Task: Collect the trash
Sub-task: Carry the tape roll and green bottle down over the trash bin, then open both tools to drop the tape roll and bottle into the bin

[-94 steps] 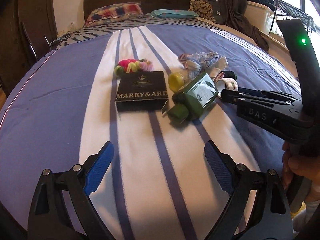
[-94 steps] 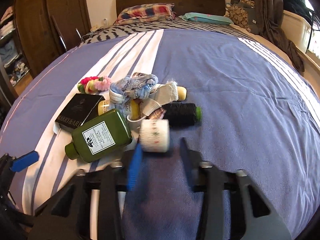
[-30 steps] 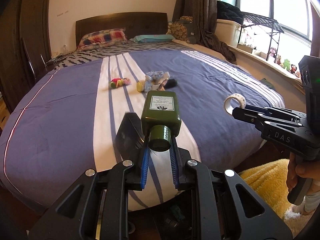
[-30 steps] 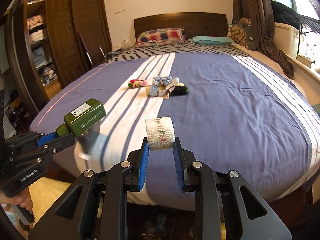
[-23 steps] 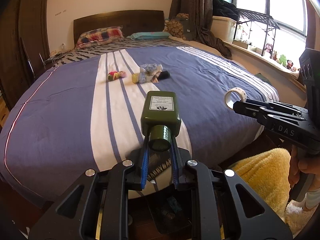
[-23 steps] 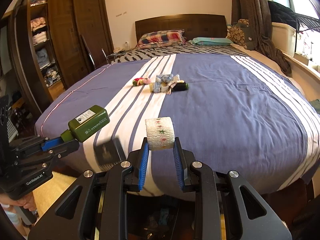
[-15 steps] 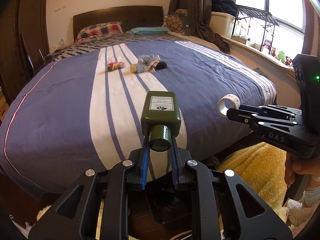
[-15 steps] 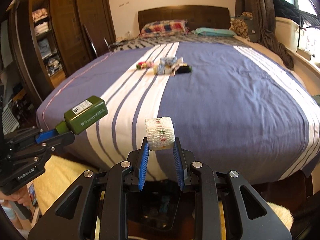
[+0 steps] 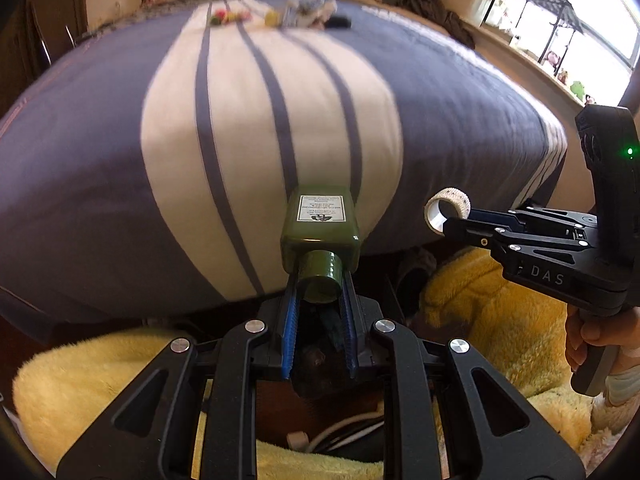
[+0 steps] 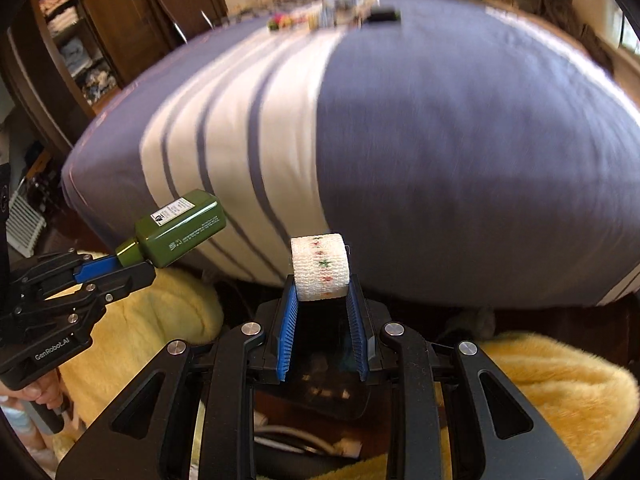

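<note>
Green bottle [image 9: 320,228] clamped by left fingers [image 9: 289,322]; bandage roll [image 10: 319,267] by right; far clutter [image 9: 298,14] blurred.

We've got a glossy green plastic bottle [image 9: 319,227] with a paper label, a rough gauzy cloth roll [image 10: 319,267], fluffy yellow fabric [image 10: 560,376], and a matt cotton-looking bedspread [image 9: 100,152].
</note>
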`<state>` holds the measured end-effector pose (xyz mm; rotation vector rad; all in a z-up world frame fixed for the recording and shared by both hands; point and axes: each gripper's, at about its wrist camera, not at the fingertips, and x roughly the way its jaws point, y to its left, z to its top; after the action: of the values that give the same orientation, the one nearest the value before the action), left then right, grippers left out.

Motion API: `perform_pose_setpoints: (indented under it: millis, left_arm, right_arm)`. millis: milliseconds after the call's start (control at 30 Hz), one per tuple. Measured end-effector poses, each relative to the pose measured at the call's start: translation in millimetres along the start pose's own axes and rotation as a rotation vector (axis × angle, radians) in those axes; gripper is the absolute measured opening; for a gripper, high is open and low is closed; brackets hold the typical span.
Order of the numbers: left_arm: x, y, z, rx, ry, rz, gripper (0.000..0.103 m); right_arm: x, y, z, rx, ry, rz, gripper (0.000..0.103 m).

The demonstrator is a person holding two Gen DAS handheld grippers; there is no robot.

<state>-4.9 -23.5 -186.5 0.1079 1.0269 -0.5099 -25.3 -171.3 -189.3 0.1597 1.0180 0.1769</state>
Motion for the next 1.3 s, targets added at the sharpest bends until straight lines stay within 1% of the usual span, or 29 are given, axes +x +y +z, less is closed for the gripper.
perform_pose_setpoints:
  millis: [133,300,467,667,900,967,1000,1033,1100,1167,1233,1267,1300]
  left_arm:
    - [26.0,7.0,-12.3,-0.024,0.085,-0.017,0.018]
    - [46.4,10.4,-22.2,-0.027,0.137,-0.022,0.018]
    - [66.2,12.4,-31.4,-0.024,0.196,-0.022,0.018]
    - [86.1,9.5,-41.2,-0.03,0.257,-0.033,0.018]
    - [99.1,4.7,-47.5,-0.034,0.298,-0.056,0.018]
    - [100.3,4.5,-47.8,-0.035,0.301,-0.061,0.024]
    - [99.6,4.7,-47.3,-0.035,0.297,-0.063,0.03]
    - [100.0,3.9,-47.4,-0.036,0.294,-0.059,0.034]
    - [98.7,5.4,-46.3,-0.039,0.288,-0.049,0.039]
    - [96.2,8.7,-44.3,-0.049,0.281,-0.035,0.043]
    - [91.3,11.9,-41.1,-0.053,0.27,-0.017,0.051]
    - [89.1,13.2,-39.7,-0.055,0.262,-0.008,0.053]
    - [85.9,14.6,-37.6,-0.057,0.252,0.001,0.057]
  right_arm:
    - [18.3,-2.1,-10.3,0.01,0.053,0.002,0.025]
    - [27.7,-0.4,-16.9,0.005,0.085,-0.001,0.025]
    - [41.0,-1.7,-21.5,0.005,0.135,-0.002,0.025]
    - [61.0,-5.7,-28.4,0.03,0.195,0.001,0.025]
    - [74.5,-7.0,-29.9,0.038,0.224,0.002,0.026]
    - [76.1,-6.9,-28.8,0.042,0.224,0.002,0.026]
    - [77.1,-7.9,-28.3,0.044,0.225,0.001,0.031]
    - [77.1,-8.7,-27.6,0.049,0.223,-0.001,0.04]
    - [76.7,-11.3,-27.1,0.054,0.216,-0.006,0.052]
    - [73.8,-13.0,-25.9,0.06,0.204,-0.01,0.055]
    - [69.0,-15.0,-23.1,0.065,0.187,-0.026,0.067]
    - [66.4,-16.6,-21.9,0.066,0.178,-0.034,0.071]
    - [63.5,-17.6,-20.6,0.066,0.167,-0.043,0.079]
